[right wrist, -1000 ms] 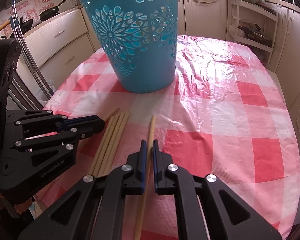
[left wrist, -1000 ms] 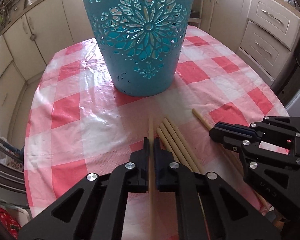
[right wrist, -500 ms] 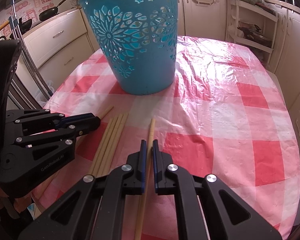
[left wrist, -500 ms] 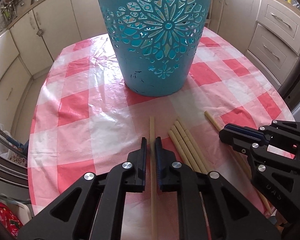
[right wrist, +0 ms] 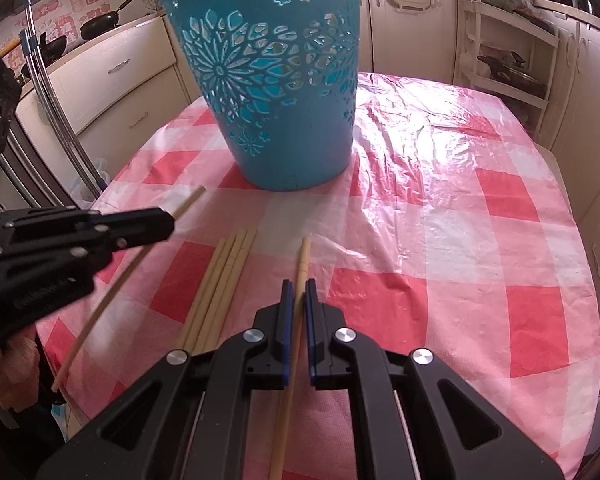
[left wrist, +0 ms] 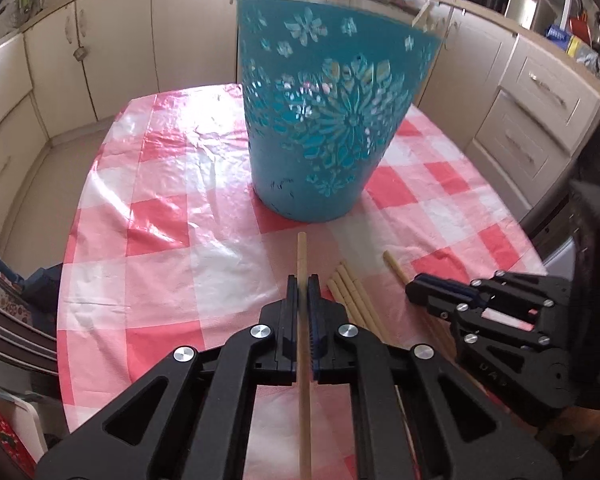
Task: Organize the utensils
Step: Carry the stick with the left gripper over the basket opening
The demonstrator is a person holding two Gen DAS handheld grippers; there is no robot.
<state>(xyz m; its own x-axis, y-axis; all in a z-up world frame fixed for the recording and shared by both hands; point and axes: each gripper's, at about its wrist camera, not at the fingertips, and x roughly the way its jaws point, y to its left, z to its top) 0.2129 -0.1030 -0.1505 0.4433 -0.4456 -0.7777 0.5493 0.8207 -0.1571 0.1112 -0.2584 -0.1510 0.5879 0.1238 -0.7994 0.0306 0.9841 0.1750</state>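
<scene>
A teal cut-out basket [left wrist: 328, 132] [right wrist: 276, 92] stands upright on the red-and-white checked tablecloth [right wrist: 460, 240]. My left gripper [left wrist: 302, 280] [right wrist: 170, 224] has its jaws closing tight on one wooden chopstick [left wrist: 301, 252] [right wrist: 112, 288], held clear of the cloth with its tip towards the basket. My right gripper [right wrist: 299, 284] [left wrist: 410, 292] is shut on another chopstick [right wrist: 304, 256] [left wrist: 396, 266] that lies low at the cloth. Between the two grippers a bundle of several chopsticks [right wrist: 224, 280] [left wrist: 352, 296] lies flat on the cloth.
Cream kitchen cabinets [left wrist: 540, 108] ring the table. A white shelf rack with pots [right wrist: 504, 64] stands at the back right, and metal poles [right wrist: 56, 120] lean at the left. The table edge [right wrist: 580, 320] curves close on the right.
My left gripper has risen and drawn back with its chopstick, which now hangs off the cloth; the basket's rim has come into view. The right gripper has stayed still.
</scene>
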